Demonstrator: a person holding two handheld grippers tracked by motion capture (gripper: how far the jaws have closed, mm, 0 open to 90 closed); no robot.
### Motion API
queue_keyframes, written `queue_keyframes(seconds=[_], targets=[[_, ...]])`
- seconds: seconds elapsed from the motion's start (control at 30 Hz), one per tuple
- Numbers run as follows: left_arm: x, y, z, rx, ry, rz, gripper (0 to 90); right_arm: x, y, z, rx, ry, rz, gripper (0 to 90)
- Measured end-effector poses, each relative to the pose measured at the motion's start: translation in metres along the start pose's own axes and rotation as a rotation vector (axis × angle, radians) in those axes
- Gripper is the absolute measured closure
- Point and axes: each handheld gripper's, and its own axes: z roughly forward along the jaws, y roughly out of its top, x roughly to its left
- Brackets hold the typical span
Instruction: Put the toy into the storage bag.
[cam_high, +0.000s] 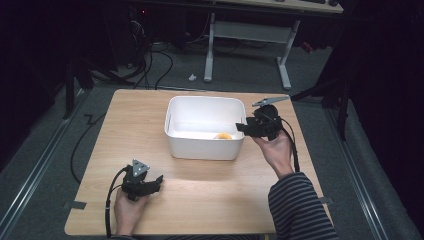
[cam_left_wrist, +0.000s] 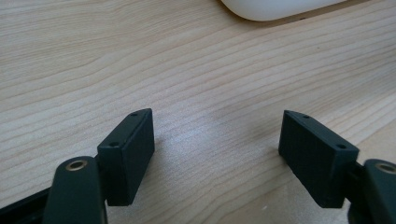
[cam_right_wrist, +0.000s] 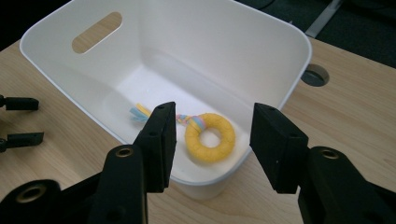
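Observation:
A white plastic bin stands at the middle of the wooden table. On its floor lies a yellow ring toy with a coloured braided tail; the ring peeks over the bin's front wall in the high view. My right gripper hovers at the bin's right rim, open, jaws empty above the toy. My left gripper rests low over the table's front left, open, with bare wood between its jaws.
The bin has an oval handle slot in its far wall. A round cable hole sits in the tabletop beyond the bin. The bin's rounded corner lies ahead of my left gripper. A desk frame and cables stand on the floor behind.

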Motion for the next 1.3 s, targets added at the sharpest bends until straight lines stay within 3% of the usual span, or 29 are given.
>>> queue_keyframes(seconds=[0.47,0.7,1.07,1.3], targets=[[0.003,0.0,0.0,-0.007,-0.035,-0.017,23.5,-0.028,-0.023,-0.035,-0.072,-0.029,0.069,49.3],[0.002,0.0,0.0,0.0,-0.033,-0.002,21.3,-0.038,-0.036,-0.048,-0.095,-0.039,0.099,48.8],[0.002,0.0,0.0,-0.004,-0.044,-0.007,20.5,-0.046,-0.05,-0.066,-0.13,-0.06,0.113,48.6],[0.002,0.0,0.0,-0.002,-0.042,-0.004,20.5,-0.055,-0.062,-0.072,-0.129,-0.077,0.147,48.5]])
